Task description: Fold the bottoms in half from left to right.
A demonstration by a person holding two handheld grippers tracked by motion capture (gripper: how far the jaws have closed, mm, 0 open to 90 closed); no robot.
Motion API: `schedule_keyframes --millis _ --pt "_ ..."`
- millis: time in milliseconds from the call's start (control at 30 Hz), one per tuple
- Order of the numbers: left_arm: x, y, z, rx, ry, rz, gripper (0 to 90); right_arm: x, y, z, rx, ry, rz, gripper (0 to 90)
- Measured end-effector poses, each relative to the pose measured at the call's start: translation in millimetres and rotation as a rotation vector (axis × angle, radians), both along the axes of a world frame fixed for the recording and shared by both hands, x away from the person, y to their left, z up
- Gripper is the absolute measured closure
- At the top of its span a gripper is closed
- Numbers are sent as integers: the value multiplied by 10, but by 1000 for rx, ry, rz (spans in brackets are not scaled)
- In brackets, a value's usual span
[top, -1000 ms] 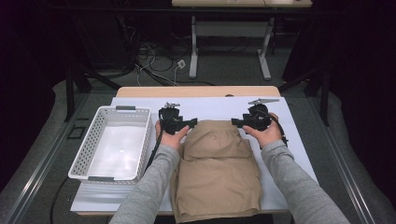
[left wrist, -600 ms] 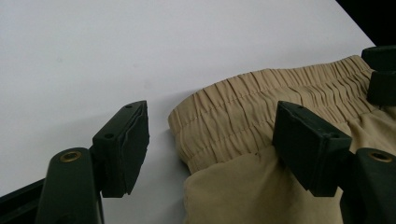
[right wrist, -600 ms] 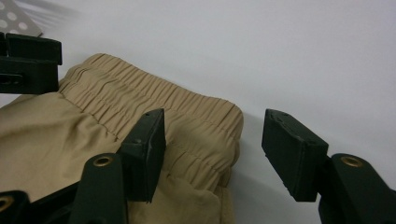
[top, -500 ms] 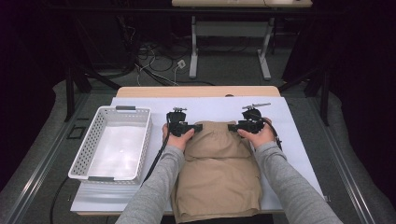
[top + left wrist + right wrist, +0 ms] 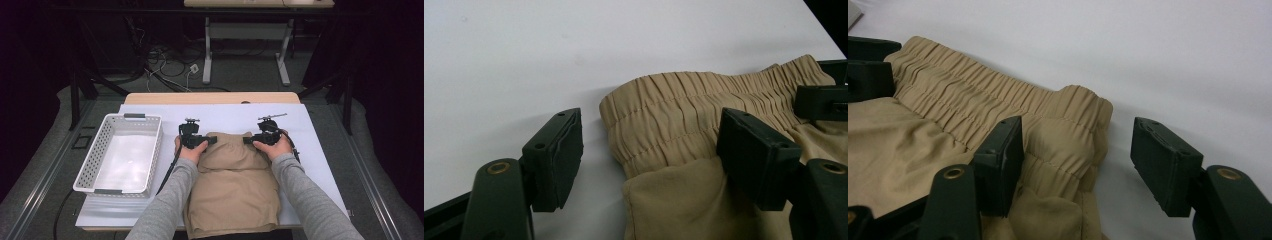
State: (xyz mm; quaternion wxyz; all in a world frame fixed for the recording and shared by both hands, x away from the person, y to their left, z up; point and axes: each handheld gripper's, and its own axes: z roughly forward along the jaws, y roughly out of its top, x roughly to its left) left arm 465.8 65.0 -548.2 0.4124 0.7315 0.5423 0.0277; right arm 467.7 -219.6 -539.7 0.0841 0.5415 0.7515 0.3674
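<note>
Two grippers, left gripper (image 5: 210,140) and right gripper (image 5: 248,140), sit with jaws apart around the waistband corners of the tan elastic-waist trousers (image 5: 235,187) on my table (image 5: 310,125). Nothing's grabbed yet, so folding's all ahead.

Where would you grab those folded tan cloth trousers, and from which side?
Probably at the two end corners of the gathered elastic waistband, coming in from the outer sides. The band is the thickest, firmest ridge of the folded tan cloth trousers, and its corners stick out over the white table cover. The left gripper and right gripper stand open around one corner each.
</note>
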Motion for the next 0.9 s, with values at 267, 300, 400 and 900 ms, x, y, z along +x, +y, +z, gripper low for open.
schedule_keyframes --millis 267,300,400,900 --pt "1 -2 -16 2 13 -13 288 5 -14 -43 34 35 -3 398" --pt "0 -5 -16 -1 16 -11 292 4 -14 -47 41 39 -2 412" --pt "-2 -8 -10 -14 23 -19 326 0 -4 -69 71 69 15 437" --pt "10 -7 -18 -49 66 -26 394 -7 3 -59 105 72 13 571"
